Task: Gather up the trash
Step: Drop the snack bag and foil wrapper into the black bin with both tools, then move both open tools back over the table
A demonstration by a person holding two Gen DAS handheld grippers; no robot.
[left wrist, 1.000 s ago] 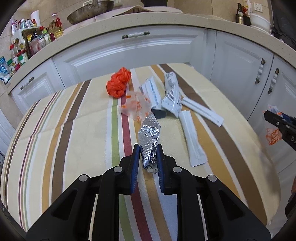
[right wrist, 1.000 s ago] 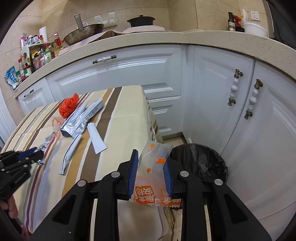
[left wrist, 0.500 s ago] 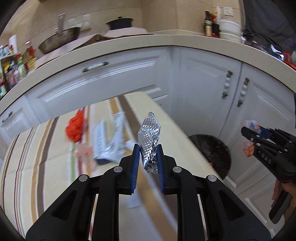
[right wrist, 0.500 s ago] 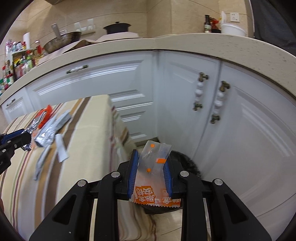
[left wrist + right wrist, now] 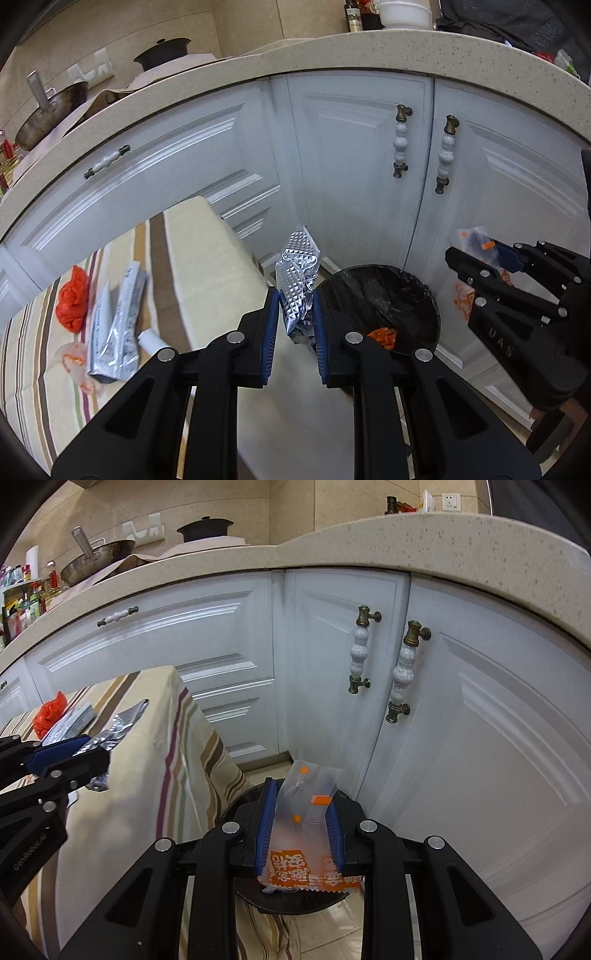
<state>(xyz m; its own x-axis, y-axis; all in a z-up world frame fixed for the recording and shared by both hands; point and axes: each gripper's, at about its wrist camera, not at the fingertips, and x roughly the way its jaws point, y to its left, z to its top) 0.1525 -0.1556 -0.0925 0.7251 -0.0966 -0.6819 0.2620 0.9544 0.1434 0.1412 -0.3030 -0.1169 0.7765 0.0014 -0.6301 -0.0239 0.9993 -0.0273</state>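
Foil wrapper (image 5: 297, 284): crumpled, silver, pinched upright between the jaws of my left gripper (image 5: 294, 334), which sits just past the table (image 5: 207, 251) edge with the bin (image 5: 384, 302) close ahead and to the right.

Snack packet (image 5: 304, 827): clear with orange print, clamped between the jaws of my right gripper (image 5: 300, 834), hanging directly over the bin (image 5: 295, 901); from the left view the same gripper (image 5: 517, 295) shows at right, beside the bin.

Bin: black, lined, on the floor against white cabinets (image 5: 351, 155), just beside the table's draped striped cloth; one orange scrap (image 5: 382, 336) lies inside.

Left on the table: red bag (image 5: 72, 302), bunched, at the far side; two silver sachets (image 5: 114, 332) lying together near it; a white sachet (image 5: 151, 340) touching their lower end; a clear orange-flecked wrapper (image 5: 74, 360) beside them.
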